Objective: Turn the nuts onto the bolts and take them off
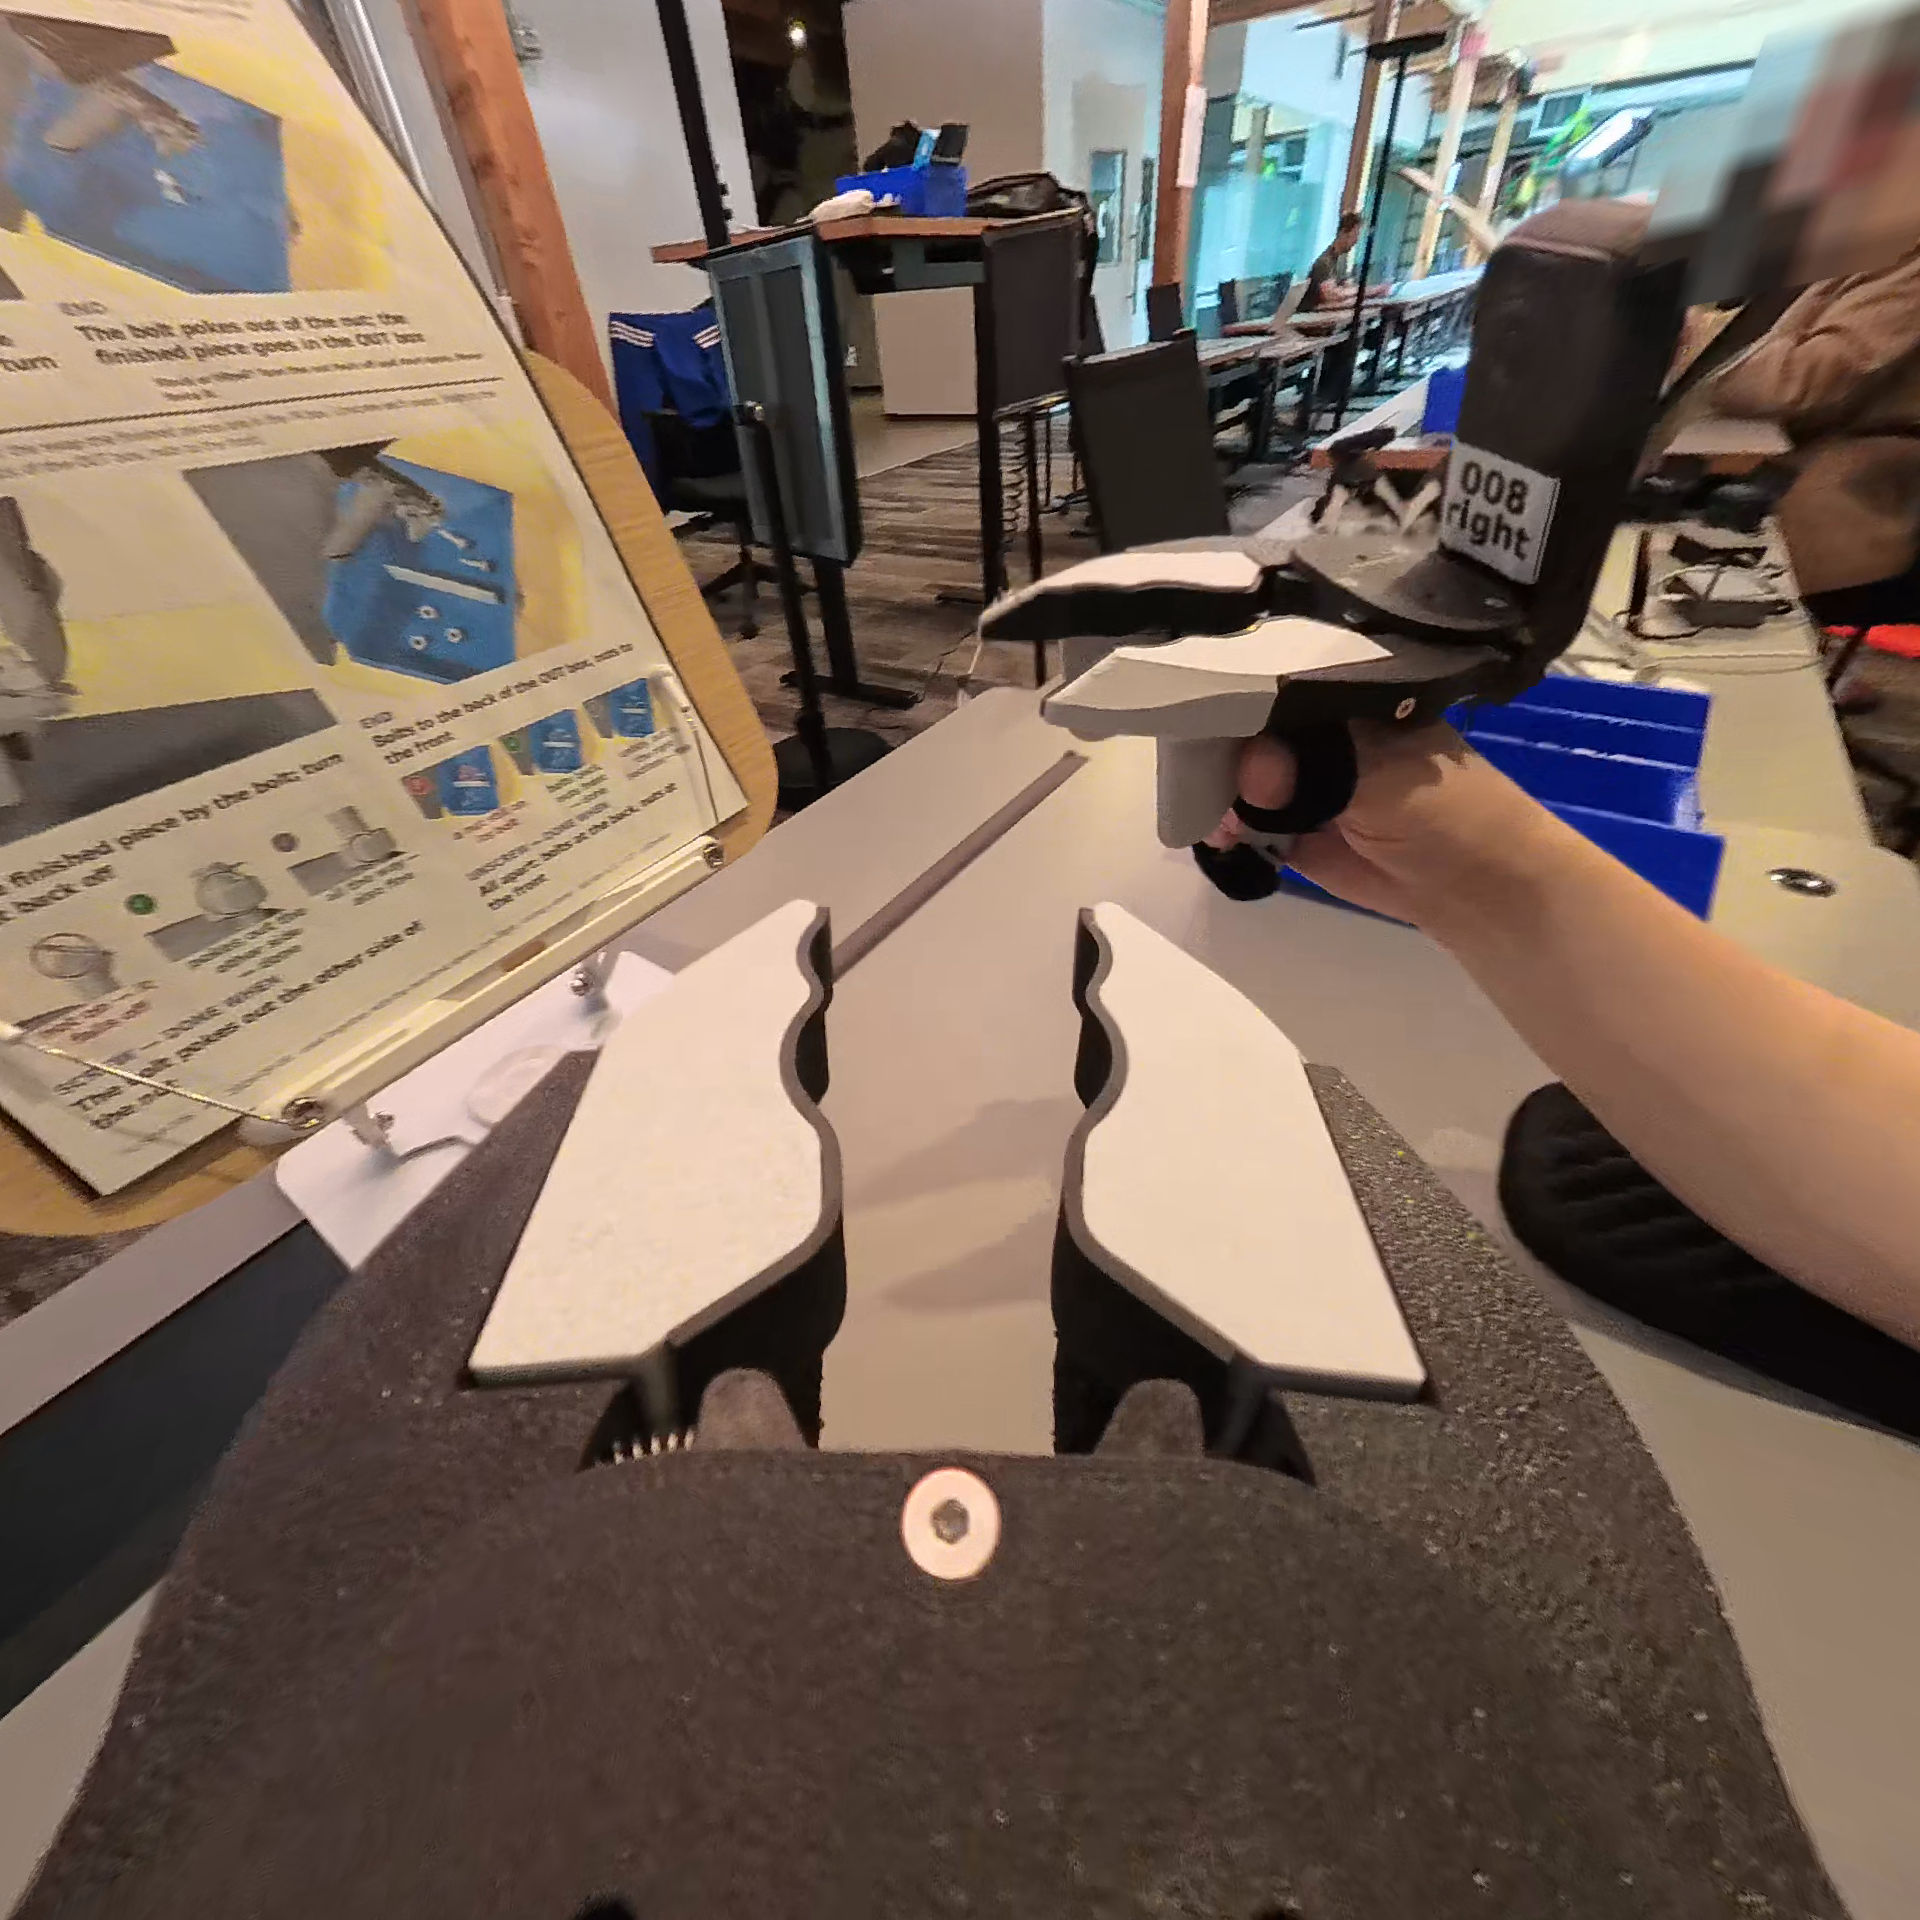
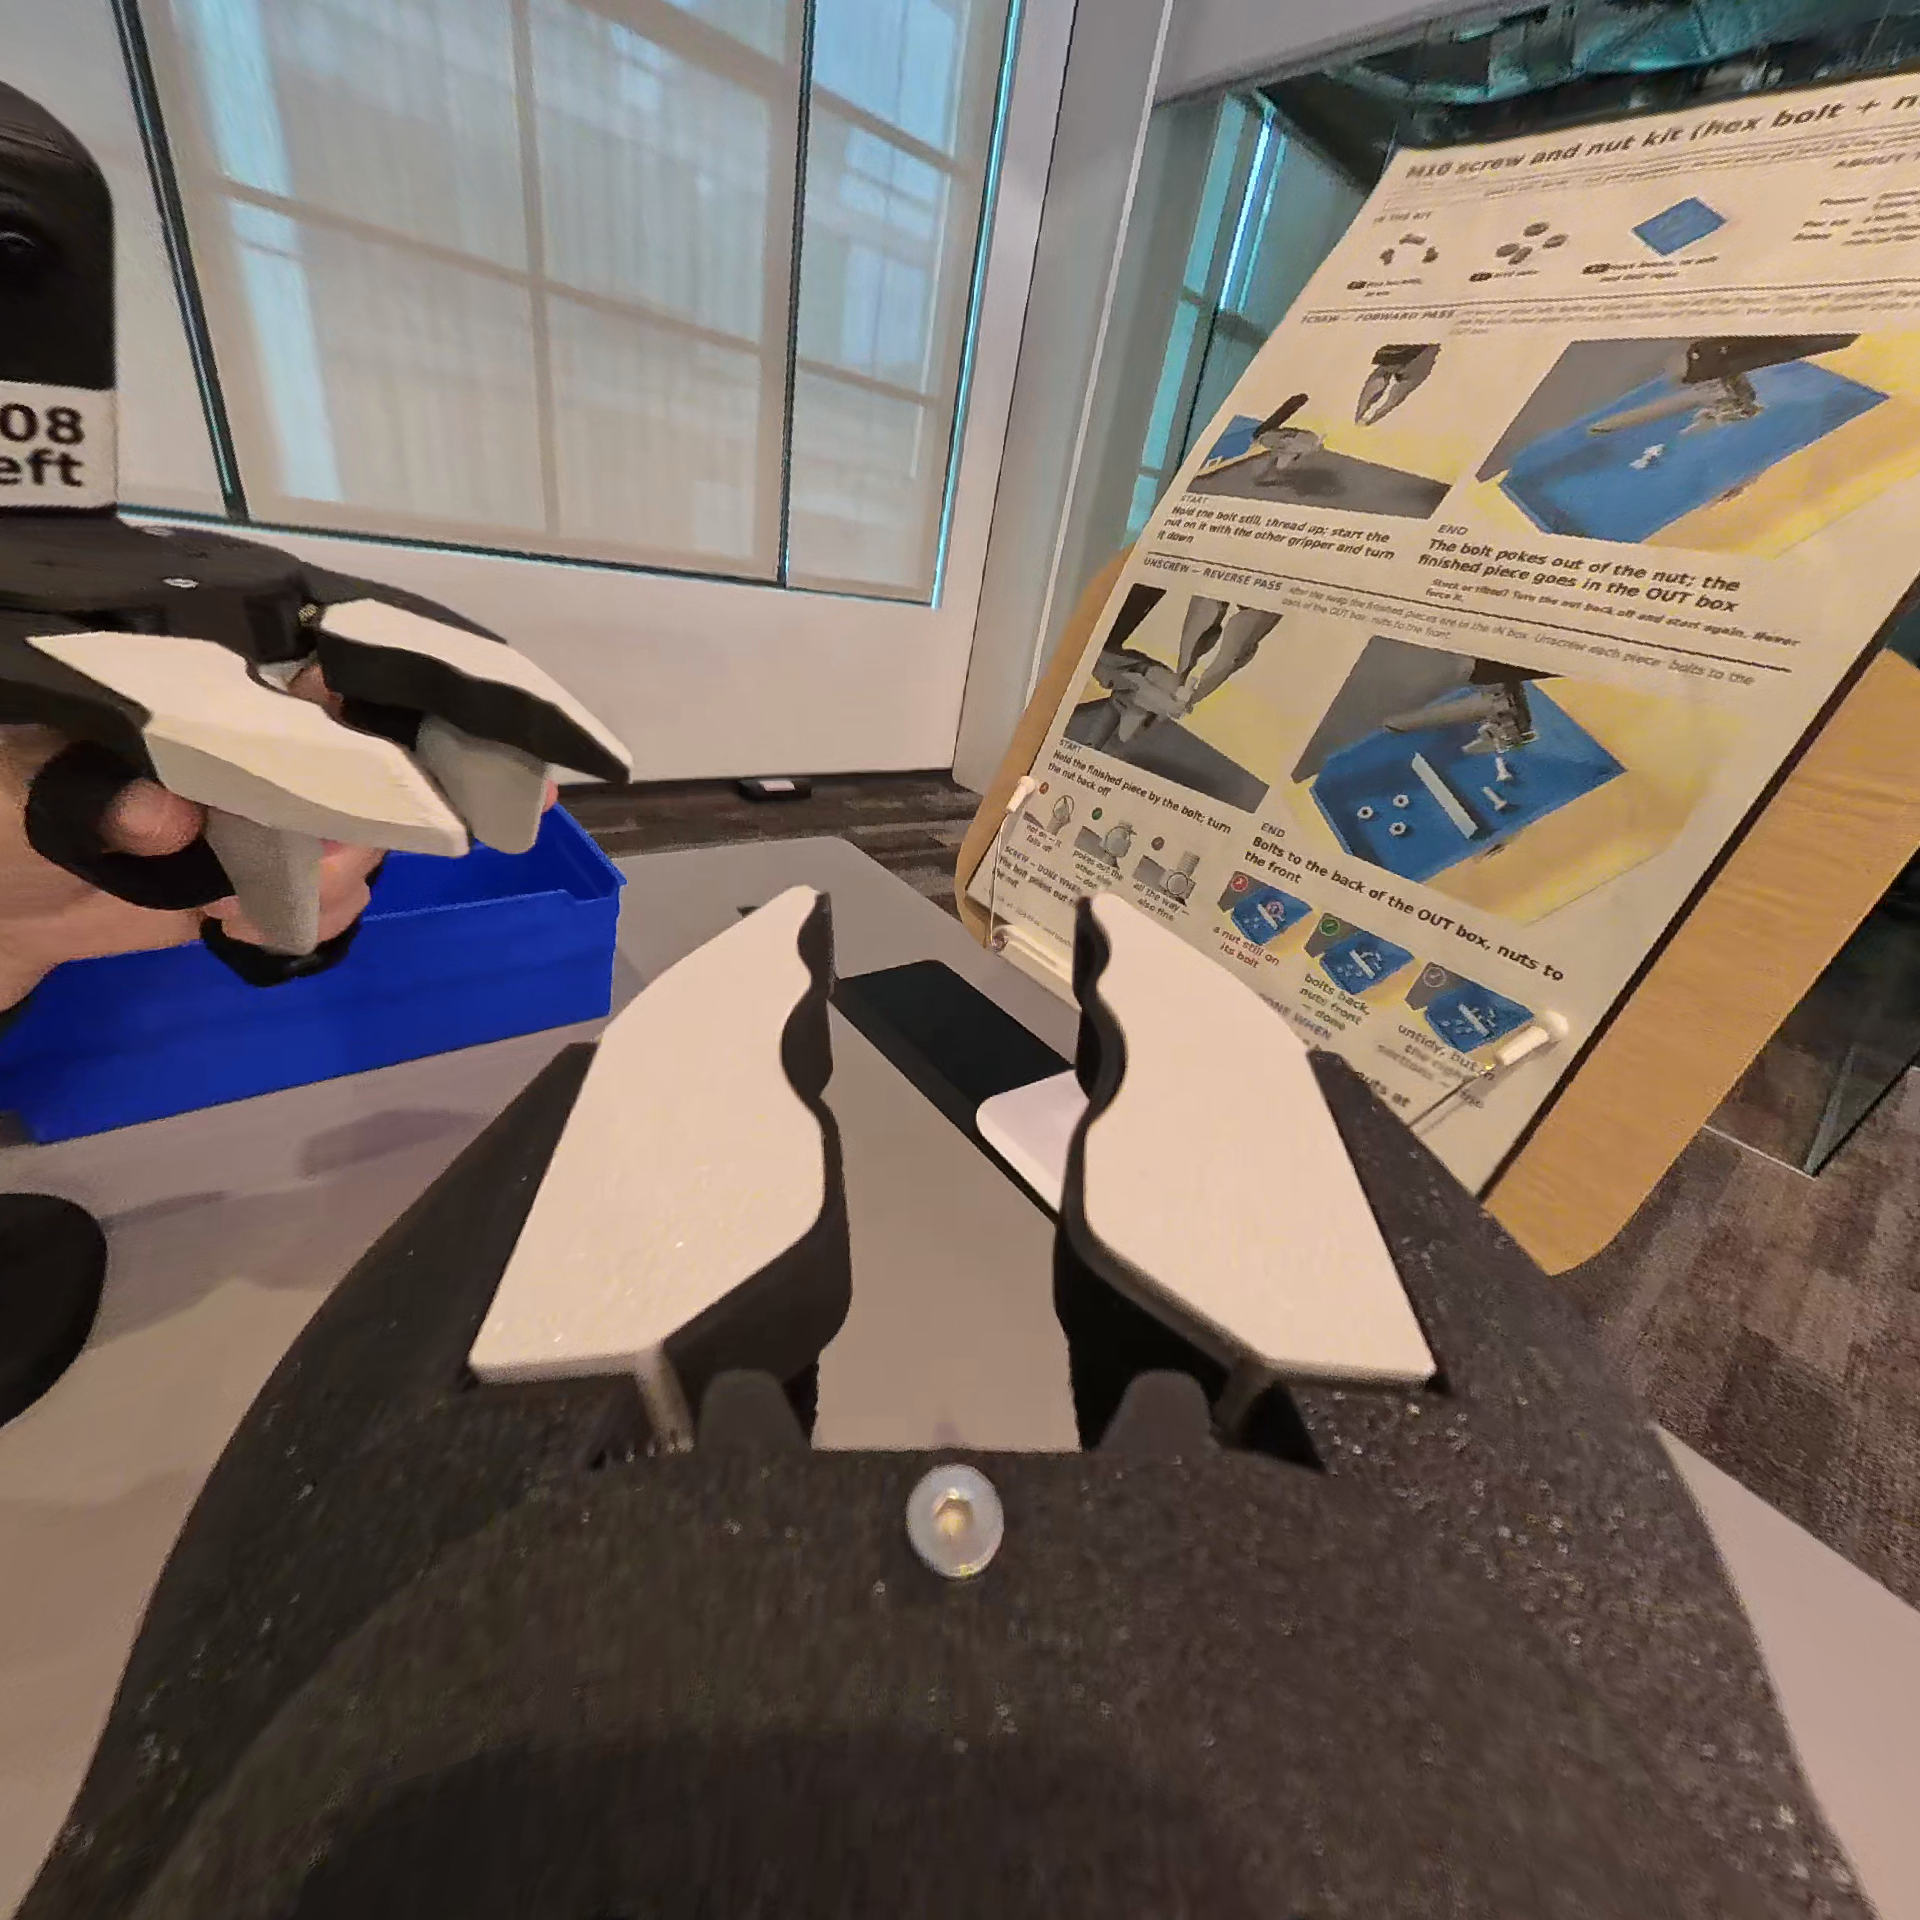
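No nuts or bolts show in either view. My left gripper is open and empty, held above the grey table. It also shows at the left of the right wrist view, open, held by a hand. My right gripper is open and empty above the table. It also shows in the left wrist view, raised at the upper right, open, held by a hand. A blue box stands on the table behind the left gripper; its inside is hidden.
An instruction board on a wooden stand leans at the table's end; it also shows in the right wrist view. Blue boxes sit at the right. A black wrist pad lies under the forearm. Desks and chairs stand beyond.
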Available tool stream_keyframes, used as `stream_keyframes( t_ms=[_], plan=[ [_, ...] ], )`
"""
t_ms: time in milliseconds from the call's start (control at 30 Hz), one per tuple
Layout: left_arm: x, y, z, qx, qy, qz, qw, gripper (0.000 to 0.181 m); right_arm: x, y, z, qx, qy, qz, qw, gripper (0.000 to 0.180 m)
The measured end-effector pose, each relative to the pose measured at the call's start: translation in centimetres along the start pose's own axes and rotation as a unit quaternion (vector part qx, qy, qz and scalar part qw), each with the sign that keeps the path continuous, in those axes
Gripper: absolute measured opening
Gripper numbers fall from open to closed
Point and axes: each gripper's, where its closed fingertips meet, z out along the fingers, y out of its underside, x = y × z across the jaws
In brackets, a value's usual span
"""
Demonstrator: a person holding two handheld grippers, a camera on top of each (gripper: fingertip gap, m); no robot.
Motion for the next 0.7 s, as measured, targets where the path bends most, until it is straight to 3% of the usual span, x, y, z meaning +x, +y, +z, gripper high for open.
stream_keyframes(
  t_ms=[200, 400, 533, 700],
  plan=[
    [0.1, 0.1, 0.1, -0.024, -0.02, 0.004, 1.0, 0.043, 2.6, 3.9, -1.3, -0.052, 0.048, -0.04, 0.997, 0.032],
    [0.3, -1.9, -3.5, -0.041, -0.048, -0.008, 0.998, 0.042, 3.2, 5.2, -2.2, -0.055, 0.028, 0.03, 0.998, 0.029],
    [-2.1, -1.8, -9.0, -0.103, -0.111, -0.002, 0.988, 0.041, 2.7, 6.5, -1.8, -0.083, 0.013, 0.024, 0.996, 0.029],
    [-7.4, 1.5, -19.2, -0.201, -0.22, -0.009, 0.955, 0.039, 1.6, 8.6, -1.2, -0.154, -0.001, -0.048, 0.987, 0.03]
  ],
)
